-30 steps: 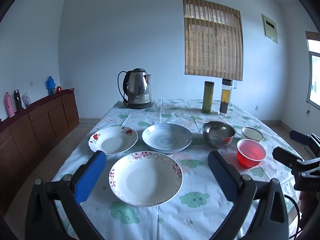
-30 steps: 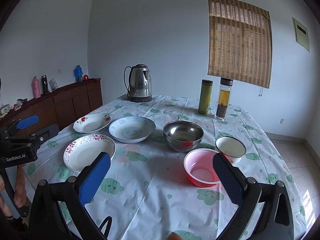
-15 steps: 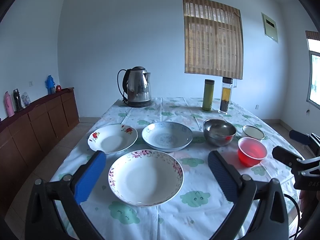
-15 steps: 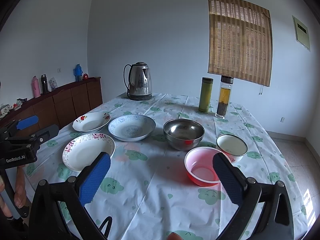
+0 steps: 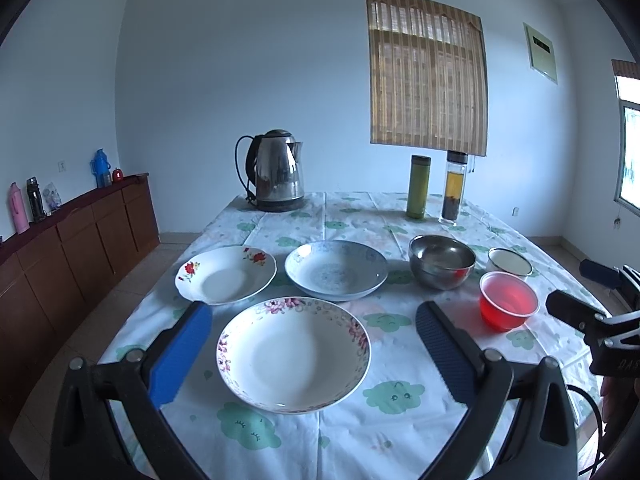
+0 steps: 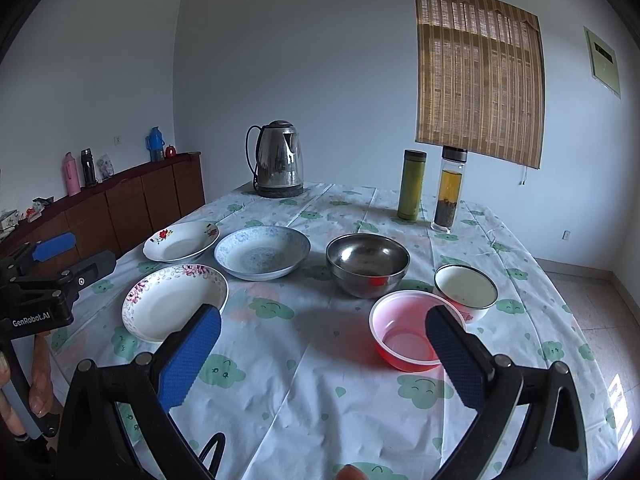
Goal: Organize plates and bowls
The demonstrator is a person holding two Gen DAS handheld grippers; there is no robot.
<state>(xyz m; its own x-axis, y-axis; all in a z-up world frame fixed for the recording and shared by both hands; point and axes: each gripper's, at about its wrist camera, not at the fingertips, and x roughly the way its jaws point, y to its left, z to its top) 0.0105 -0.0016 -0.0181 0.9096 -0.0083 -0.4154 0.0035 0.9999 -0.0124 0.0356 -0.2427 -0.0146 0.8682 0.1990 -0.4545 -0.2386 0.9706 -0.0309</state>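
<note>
On the table sit a pink-flowered white plate, a red-flowered plate, a blue-patterned plate, a steel bowl, a red plastic bowl and a small white bowl. My left gripper is open and empty, hovering above the near pink-flowered plate. My right gripper is open and empty above the cloth, the red bowl by its right finger. The pink-flowered plate, blue plate, steel bowl and white bowl lie beyond it.
A steel kettle, a green flask and a glass tea bottle stand at the table's far end. A brown sideboard runs along the left wall. The floral tablecloth covers the table.
Both grippers have lifted and drifted very slightly; the dishes sit a bit lower in the views. Nothing was grasped or moved.
</note>
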